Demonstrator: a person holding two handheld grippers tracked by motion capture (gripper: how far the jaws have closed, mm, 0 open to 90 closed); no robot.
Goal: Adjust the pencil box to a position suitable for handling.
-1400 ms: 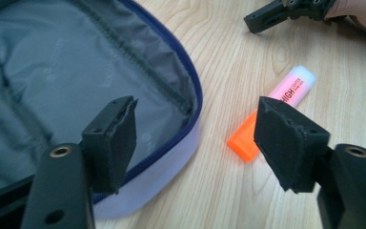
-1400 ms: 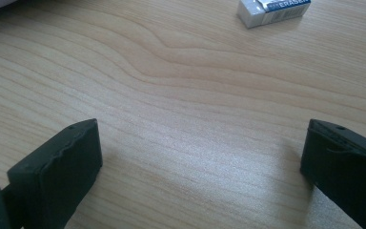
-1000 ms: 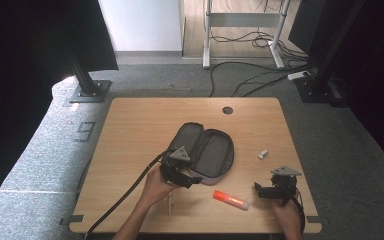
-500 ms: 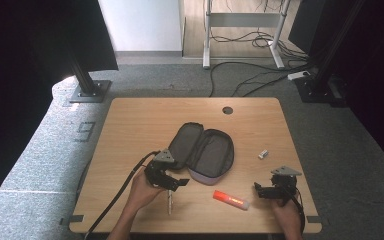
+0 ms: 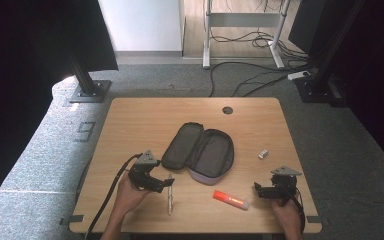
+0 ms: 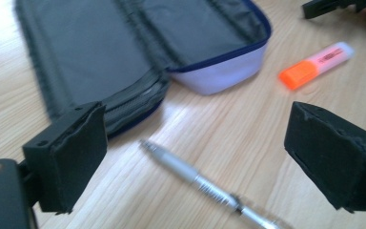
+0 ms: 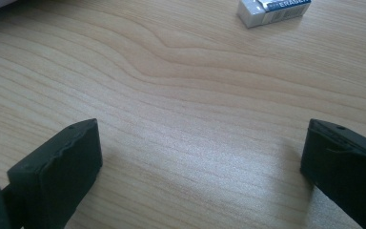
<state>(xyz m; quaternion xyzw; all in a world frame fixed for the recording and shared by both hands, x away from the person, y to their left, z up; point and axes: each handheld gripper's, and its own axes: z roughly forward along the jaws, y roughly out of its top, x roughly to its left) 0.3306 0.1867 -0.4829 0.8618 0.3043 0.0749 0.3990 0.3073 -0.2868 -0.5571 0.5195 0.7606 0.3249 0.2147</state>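
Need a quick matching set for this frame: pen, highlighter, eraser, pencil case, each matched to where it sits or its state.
Things:
1. pen
2. highlighter
3. eraser
4. pencil case

Places or states:
A. unzipped, lying open mid-table
B. on the table by the left gripper
C. small, off to the case's right
D. orange cap, in front of the case

Pairs: 1-B, 2-D, 3-C, 4-A
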